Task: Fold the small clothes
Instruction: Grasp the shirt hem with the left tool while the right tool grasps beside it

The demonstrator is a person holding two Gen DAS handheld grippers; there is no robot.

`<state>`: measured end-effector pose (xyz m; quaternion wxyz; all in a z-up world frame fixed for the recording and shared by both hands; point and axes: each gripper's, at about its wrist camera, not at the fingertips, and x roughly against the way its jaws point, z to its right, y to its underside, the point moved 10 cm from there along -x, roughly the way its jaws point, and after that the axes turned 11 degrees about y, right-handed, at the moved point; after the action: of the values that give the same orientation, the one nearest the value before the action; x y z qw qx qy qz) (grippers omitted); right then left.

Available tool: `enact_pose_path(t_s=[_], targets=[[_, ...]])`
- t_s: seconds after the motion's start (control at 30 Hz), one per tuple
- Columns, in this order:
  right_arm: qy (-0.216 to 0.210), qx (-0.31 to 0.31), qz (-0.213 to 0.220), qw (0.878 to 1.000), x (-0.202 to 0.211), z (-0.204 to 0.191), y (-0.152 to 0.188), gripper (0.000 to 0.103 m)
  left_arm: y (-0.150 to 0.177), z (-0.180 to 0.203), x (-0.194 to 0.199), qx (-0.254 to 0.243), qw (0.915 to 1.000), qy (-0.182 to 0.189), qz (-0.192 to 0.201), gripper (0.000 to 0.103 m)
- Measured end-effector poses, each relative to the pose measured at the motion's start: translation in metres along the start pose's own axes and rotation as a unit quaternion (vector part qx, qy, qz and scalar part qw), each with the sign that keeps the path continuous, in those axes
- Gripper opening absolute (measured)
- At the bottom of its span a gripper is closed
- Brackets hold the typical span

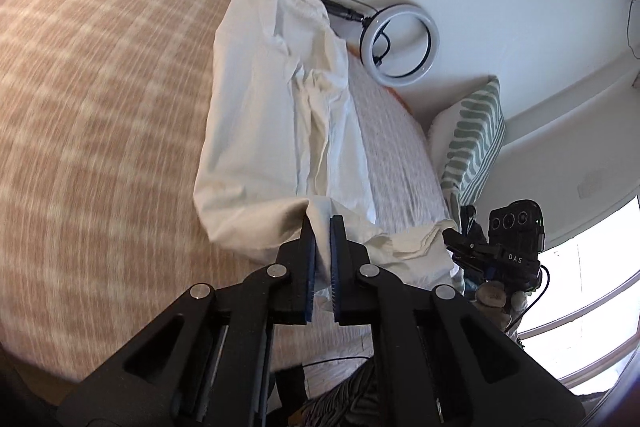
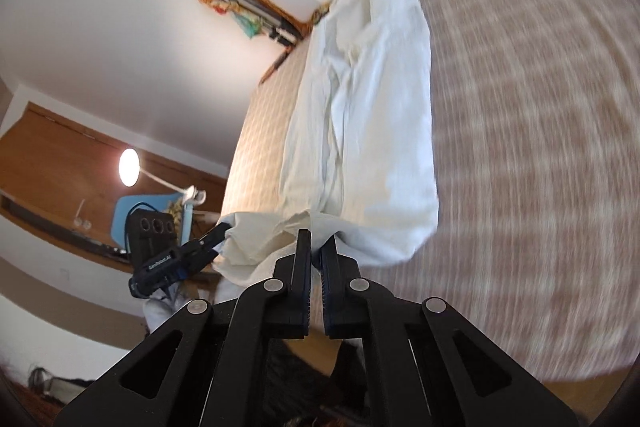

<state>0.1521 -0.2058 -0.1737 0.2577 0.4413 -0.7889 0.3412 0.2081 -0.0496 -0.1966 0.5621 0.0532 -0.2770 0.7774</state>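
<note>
Slippage is our worry: both grippers, left (image 1: 322,223) and right (image 2: 316,237), are clamped on the near hem of the white garment (image 1: 272,115) stretched along the bed (image 1: 100,107), and thin cloth could pull free mid-fold.

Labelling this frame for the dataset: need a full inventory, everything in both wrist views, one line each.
white garment: 1, white, laid lengthwise on the bed, near edge lifted
bed cover: 1, beige and white check, under the garment
ring light: 1, white, against the wall past the bed
striped cushion: 1, green and white, beside the bed
lamp: 1, lit, by the wooden wall
blue chair: 1, below the lamp
left gripper: 1, black, shut on the garment's near edge
right gripper: 1, black, shut on the same edge
</note>
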Motion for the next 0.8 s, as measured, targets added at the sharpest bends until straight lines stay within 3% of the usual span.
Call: enact_pose_path(t_s=[0.4,0.8], targets=[[0.036,-0.018,0.036,0.999,-0.045,0.016,-0.077,0.003,-0.062,-0.045,-0.037,0.015,0.9983,-0.051,0.022,0.004],[0.057,-0.039,0.036,0.997,-0.081,0.044,-0.108,0.006,-0.08,-0.073,-0.05,0.018,0.9968,-0.072,0.029,0.008]])
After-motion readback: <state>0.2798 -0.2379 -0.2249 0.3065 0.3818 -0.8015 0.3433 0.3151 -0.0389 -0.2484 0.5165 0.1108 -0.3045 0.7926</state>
